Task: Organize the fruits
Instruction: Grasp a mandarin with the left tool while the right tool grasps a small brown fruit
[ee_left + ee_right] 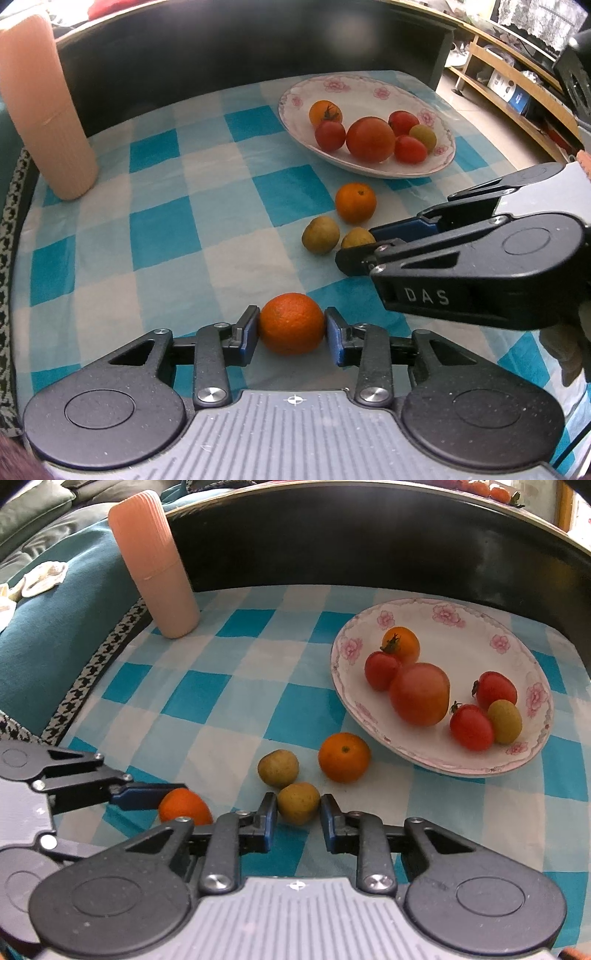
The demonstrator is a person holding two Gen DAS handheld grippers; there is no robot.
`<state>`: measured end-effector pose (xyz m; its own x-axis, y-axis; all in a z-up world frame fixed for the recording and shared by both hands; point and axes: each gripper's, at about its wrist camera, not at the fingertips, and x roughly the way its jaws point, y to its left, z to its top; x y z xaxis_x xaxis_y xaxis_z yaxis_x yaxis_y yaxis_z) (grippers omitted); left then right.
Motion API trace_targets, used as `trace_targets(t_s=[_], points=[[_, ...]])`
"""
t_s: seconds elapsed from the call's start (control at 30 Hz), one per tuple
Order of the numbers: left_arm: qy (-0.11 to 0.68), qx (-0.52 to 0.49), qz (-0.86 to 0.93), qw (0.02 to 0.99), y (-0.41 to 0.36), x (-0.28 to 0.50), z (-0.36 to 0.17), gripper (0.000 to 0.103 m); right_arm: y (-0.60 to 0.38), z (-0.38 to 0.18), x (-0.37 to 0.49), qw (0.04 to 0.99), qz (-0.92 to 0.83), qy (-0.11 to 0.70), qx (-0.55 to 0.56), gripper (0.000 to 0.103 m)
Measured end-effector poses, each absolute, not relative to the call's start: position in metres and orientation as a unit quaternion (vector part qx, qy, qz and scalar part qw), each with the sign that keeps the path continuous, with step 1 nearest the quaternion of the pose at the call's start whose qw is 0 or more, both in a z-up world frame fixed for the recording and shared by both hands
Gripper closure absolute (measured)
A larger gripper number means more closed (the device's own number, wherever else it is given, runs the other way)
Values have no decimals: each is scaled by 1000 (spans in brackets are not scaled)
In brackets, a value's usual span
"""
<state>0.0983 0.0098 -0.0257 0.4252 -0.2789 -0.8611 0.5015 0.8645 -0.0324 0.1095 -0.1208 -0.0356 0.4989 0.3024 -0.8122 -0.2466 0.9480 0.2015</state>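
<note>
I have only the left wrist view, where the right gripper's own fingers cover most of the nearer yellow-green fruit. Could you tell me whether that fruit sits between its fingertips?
Observer: Yes. In the right wrist view the yellow-green fruit lies on the checked cloth between the fingertips of the right gripper, one on each side. I cannot tell whether they press it.
Operator: Thank you. Is it clear of the other fruit of that kind?
Observer: Barely. The second yellow-green fruit sits just beyond it, touching or nearly so.
</note>
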Motion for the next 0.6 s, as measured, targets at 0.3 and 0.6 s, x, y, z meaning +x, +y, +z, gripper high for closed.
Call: trace_targets(t_s=[0.3, 0.6], points=[[481, 129, -229, 836, 5, 96, -26, 55, -127, -37, 100, 867, 153, 474, 11, 63], [480, 138, -223, 837, 1, 96, -26, 53, -124, -37, 97, 868, 156, 472, -5, 62]])
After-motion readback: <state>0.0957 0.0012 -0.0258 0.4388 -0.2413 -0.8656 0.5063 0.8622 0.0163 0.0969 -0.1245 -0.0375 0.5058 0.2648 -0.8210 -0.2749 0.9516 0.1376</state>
